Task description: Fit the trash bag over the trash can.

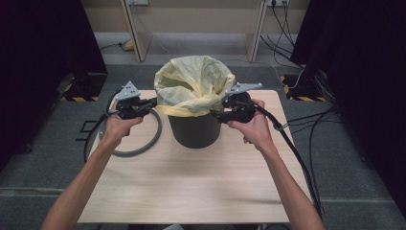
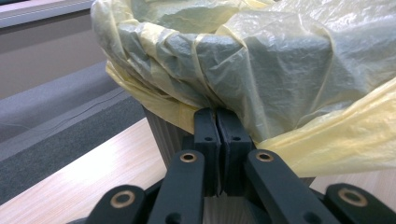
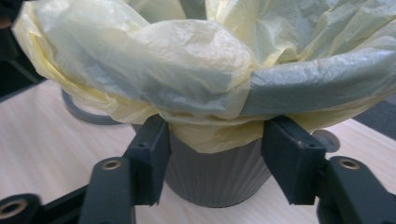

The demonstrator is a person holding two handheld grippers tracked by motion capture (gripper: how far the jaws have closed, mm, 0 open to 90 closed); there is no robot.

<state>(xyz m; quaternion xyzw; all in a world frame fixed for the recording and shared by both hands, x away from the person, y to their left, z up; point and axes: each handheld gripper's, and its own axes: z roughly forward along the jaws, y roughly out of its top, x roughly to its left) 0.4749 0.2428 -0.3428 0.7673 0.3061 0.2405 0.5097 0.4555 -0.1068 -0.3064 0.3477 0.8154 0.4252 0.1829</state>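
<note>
A dark grey ribbed bin (image 1: 196, 132) stands on the wooden table (image 1: 191, 187), lined with a thin yellow bag (image 1: 191, 84) whose edge folds out over the rim. My left gripper (image 1: 154, 101) is at the bin's left rim. In the left gripper view its jaws (image 2: 217, 114) are pressed together, tips against the bag's hem (image 2: 187, 112); whether film is caught between them I cannot tell. My right gripper (image 1: 214, 115) is at the right rim. It stands open (image 3: 212, 135), one jaw on each side of the hanging bag edge (image 3: 210, 133), pads apart from it.
A grey ring (image 1: 143, 143) lies flat on the table left of the bin, under my left hand, and its arc (image 3: 84, 114) shows beyond the bin in the right gripper view. Cables trail off the table's right edge. Carpeted floor surrounds the table.
</note>
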